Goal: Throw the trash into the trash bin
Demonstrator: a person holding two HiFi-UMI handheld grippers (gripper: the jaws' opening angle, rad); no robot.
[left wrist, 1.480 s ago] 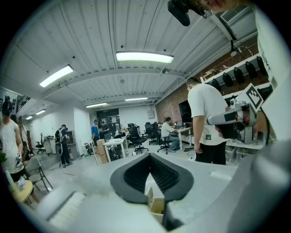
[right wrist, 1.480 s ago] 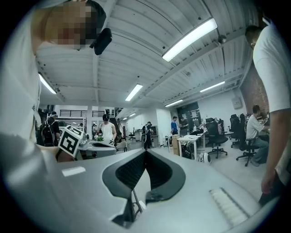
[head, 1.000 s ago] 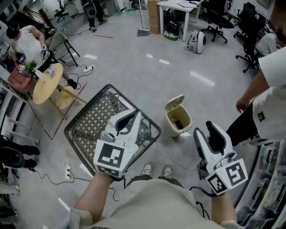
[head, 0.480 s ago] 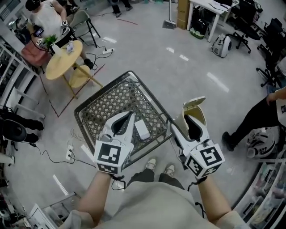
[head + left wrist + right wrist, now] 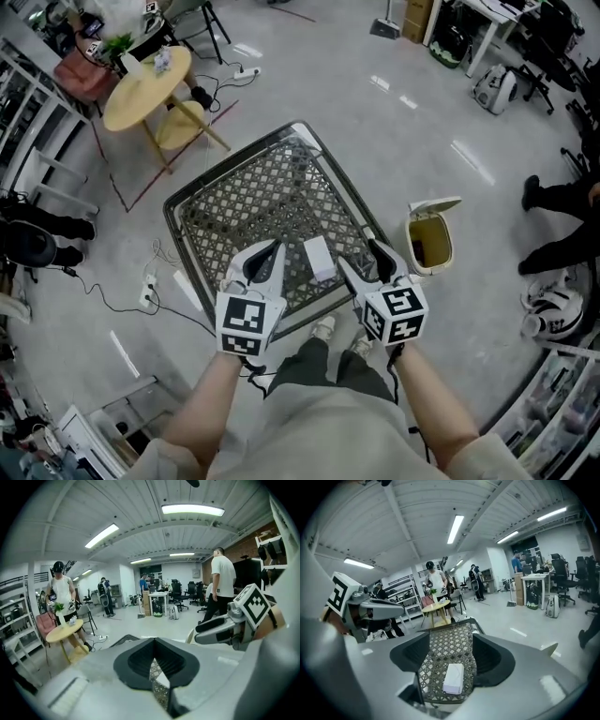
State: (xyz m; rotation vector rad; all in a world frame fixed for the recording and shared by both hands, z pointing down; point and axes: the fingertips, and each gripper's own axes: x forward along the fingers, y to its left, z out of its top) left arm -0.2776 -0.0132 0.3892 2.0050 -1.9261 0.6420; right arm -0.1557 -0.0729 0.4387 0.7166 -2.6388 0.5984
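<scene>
The right tool (image 5: 364, 259) is held with jaws wide apart, just opened, nothing gripped. The left tool (image 5: 265, 255) is closed and empty. A white box (image 5: 453, 678) is seen ahead between the right jaws, untouched, on the mesh surface (image 5: 244, 202). It is judged light and crushable, best taken across its narrow sides. Only in the head view is the open bin (image 5: 430, 240) shown, at 3 o'clock of the surface.

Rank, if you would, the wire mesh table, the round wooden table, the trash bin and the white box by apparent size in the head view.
1. wire mesh table
2. round wooden table
3. trash bin; it stands on the floor, farther from the camera, so its place against the round table is unsure
4. white box
</scene>
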